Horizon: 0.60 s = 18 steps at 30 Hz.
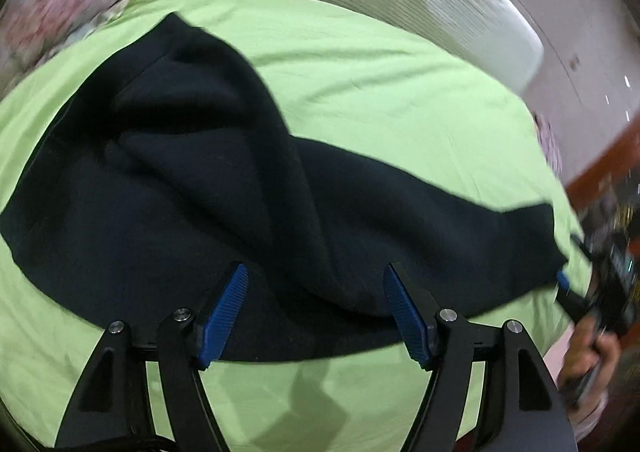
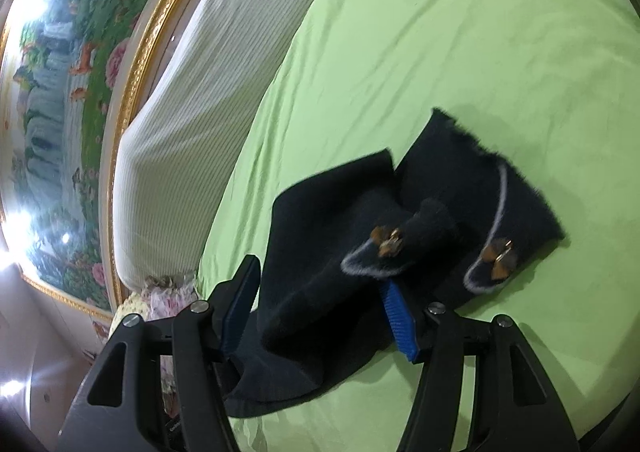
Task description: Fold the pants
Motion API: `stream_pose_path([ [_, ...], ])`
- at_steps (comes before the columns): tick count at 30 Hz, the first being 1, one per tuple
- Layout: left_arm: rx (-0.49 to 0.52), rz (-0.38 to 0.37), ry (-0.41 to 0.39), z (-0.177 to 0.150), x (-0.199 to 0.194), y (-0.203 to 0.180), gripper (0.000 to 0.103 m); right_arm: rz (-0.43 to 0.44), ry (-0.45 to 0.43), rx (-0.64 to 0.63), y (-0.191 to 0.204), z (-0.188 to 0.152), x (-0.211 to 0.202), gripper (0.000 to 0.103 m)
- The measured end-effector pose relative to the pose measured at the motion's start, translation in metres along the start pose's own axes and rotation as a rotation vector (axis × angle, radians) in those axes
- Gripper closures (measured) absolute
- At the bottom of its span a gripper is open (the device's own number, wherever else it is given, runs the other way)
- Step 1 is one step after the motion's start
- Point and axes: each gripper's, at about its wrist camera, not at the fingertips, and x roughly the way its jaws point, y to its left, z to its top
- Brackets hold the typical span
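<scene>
Green sheet [image 1: 400,100] is filling both views, and the pants [image 1: 192,180] are lying on it, dark and rumpled. From my left camera I am seeing the broad part of them spread across the bed, with one long piece trailing off to the right edge. There I am also catching the right gripper [image 1: 564,284] from outside, a blue pad showing at the cloth's end, and the hand [image 1: 592,352] gripping its handle. A floral pillow [image 1: 60,8] is blurring past at top left.

From my right camera I am getting what the left one is missing: the pants' cuffs [image 2: 492,252], each trimmed in grey with a small brown and gold ornament, lying side by side on the sheet. A white ribbed headboard [image 2: 208,112] and a gold-framed painting [image 2: 76,92] are running up the left side.

Left gripper [image 1: 316,312] is hovering with its jaws spread wide over the near edge of the pants; I cannot see either pad pressing the cloth. Right gripper [image 2: 320,316] is standing apart too, with dark fabric lying loose between the jaws, not clamped.
</scene>
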Motion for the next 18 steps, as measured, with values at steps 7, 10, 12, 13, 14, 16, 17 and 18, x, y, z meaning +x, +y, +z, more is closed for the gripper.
stream_pose_path([
  [7, 0.005, 0.175, 0.025, 0.032, 0.037, -0.015, 0.055, -0.093, -0.022, -0.059, -0.005, 0.004, -0.002, 0.074],
  [10, 0.013, 0.205, 0.056, 0.037, 0.050, -0.014, 0.093, -0.138, -0.061, -0.119, 0.000, 0.010, -0.012, 0.093],
  [12, 0.017, 0.185, 0.026, 0.040, 0.044, -0.014, 0.098, -0.163, -0.120, -0.189, 0.009, 0.018, -0.027, 0.096],
  [13, 0.021, 0.176, -0.012, 0.040, 0.034, -0.014, 0.098, -0.170, -0.145, -0.222, 0.013, 0.022, -0.035, 0.096],
  [14, 0.023, 0.169, -0.048, 0.040, 0.022, -0.010, 0.098, -0.176, -0.157, -0.243, 0.016, 0.025, -0.038, 0.096],
  [16, 0.021, 0.149, -0.096, 0.038, 0.009, -0.005, 0.098, -0.195, -0.159, -0.276, 0.014, 0.030, -0.045, 0.096],
  [17, 0.021, 0.147, -0.107, 0.036, 0.006, 0.001, 0.098, -0.202, -0.152, -0.271, 0.009, 0.030, -0.045, 0.096],
  [18, 0.021, 0.145, -0.113, 0.031, 0.005, 0.005, 0.098, -0.224, -0.140, -0.271, 0.001, 0.028, -0.042, 0.096],
])
